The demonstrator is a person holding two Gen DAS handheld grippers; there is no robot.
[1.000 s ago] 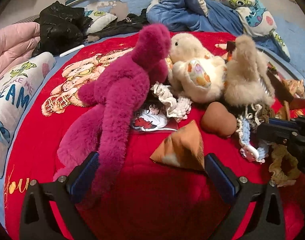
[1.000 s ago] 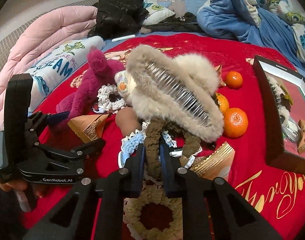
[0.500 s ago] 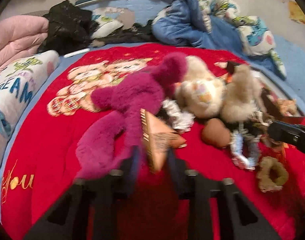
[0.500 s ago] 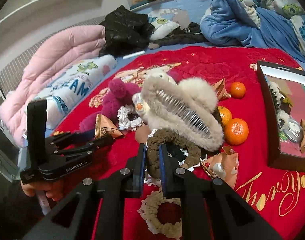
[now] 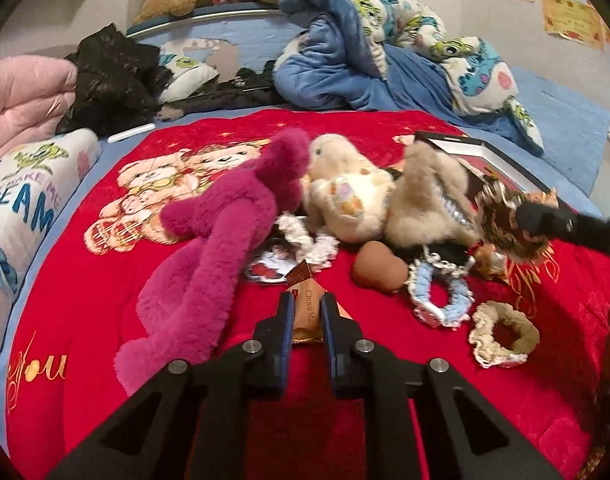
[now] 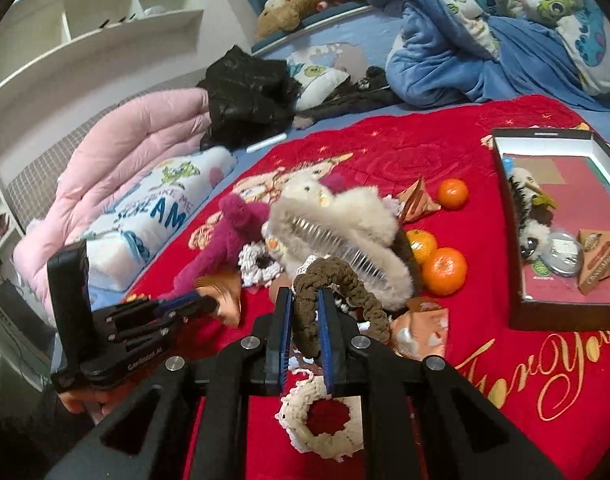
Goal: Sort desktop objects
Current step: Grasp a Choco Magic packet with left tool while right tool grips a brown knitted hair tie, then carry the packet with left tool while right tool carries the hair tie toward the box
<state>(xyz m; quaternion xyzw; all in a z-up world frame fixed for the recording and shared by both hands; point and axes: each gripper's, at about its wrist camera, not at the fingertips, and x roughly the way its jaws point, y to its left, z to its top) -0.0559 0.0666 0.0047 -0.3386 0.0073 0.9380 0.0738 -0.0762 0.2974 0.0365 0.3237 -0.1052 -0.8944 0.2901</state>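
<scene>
My left gripper [image 5: 307,308] is shut on a brown triangular snack packet [image 5: 308,304], held above the red blanket [image 5: 85,272]; it also shows in the right wrist view [image 6: 209,304]. My right gripper [image 6: 305,308] is shut on a brown crocheted scrunchie [image 6: 337,280], lifted above the pile. A magenta plush [image 5: 225,232], a cream plush [image 5: 345,200] and a furry hair claw [image 6: 345,236] lie in the pile. An open black box [image 6: 561,312] holding small items sits to the right.
Three oranges [image 6: 443,270] lie by the claw. A cream scrunchie [image 5: 505,330], a blue scrunchie [image 5: 441,296], a brown sponge [image 5: 379,270] and another snack packet [image 6: 421,328] lie on the blanket. Pillows, a pink quilt [image 6: 125,168] and blue bedding [image 5: 365,64] ring it.
My left gripper closed on the snack packet and lifted it off the blanket. My right gripper rose and pulled back with the brown scrunchie.
</scene>
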